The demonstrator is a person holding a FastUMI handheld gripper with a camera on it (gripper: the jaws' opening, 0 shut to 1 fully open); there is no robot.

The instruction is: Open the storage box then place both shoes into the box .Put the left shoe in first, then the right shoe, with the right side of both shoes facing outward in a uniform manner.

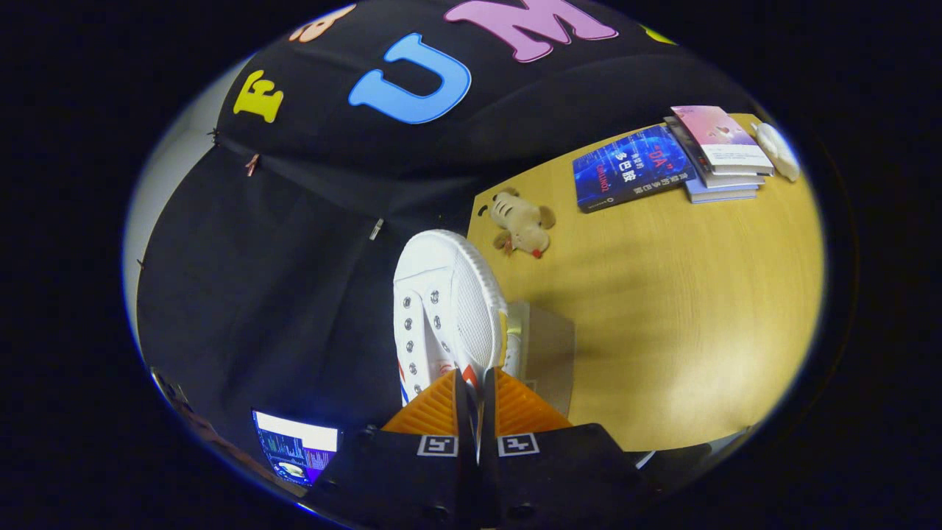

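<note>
The white canvas lace-up shoe (449,309) with metal eyelets, a textured rubber sole and red and blue stripes on its side hangs from my gripper (475,401), lifted above the wooden table (662,294). I see its toe pointing away from me, past the table's near corner and toward the black cloth wall, and its sole faces the table side. My two fingers are drawn almost together, with only a thin slit between them, and both press on the shoe's rear edge, so I have it pinched at the heel end.

Just beside the shoe, on the sole side and below it, I make out a pale boxy shape (544,353) resting on the table; I cannot tell what it is.

Beyond the shoe's toe, near the table corner, a small beige plush animal toy (524,222) lies on the wood. Further back sits a blue hardcover book (631,168), touching a short stack of books topped by a pink-and-white cover (720,147). A small white object (778,149) lies just beyond the stack at the table's far edge.

Low down, off the table on the other side of my fingers, a lit screen (296,446) glows.
</note>
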